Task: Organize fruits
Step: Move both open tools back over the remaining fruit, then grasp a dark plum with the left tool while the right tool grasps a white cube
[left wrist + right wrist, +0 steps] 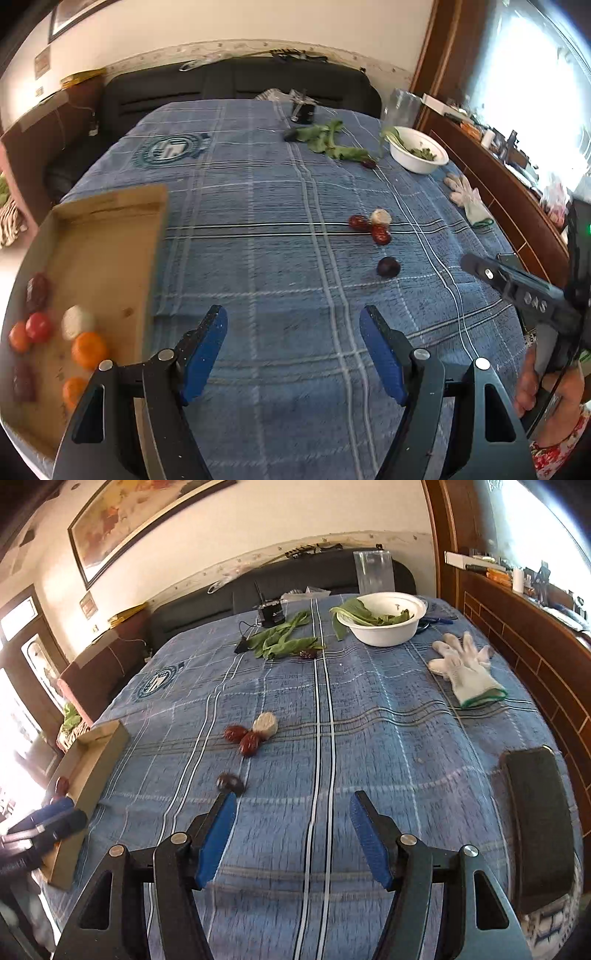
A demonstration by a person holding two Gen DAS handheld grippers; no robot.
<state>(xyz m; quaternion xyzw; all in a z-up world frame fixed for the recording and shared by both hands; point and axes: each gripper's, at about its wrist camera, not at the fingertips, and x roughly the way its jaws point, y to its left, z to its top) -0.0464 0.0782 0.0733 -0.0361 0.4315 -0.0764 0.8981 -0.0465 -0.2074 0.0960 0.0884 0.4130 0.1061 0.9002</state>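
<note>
My left gripper (293, 325) is open and empty above the blue plaid cloth, just right of a cardboard tray (110, 229). The tray holds oranges (88, 349), a red fruit (38, 325), a white round fruit (77, 322) and dark red fruits (36, 291). On the cloth lie two red dates (380, 234), a white round piece (380, 216) and a dark plum (388, 266). My right gripper (293, 808) is open and empty; the plum (229, 782) sits just beyond its left fingertip. The right gripper also shows in the left wrist view (517, 288).
A white bowl (384, 633) with greens stands at the far right, loose green leaves (284, 642) and another date (307, 653) beside it. A white glove (465, 672) lies right. A black pad (535, 830) is near right. A dark device (271, 614) and clear jar (373, 572) stand at back.
</note>
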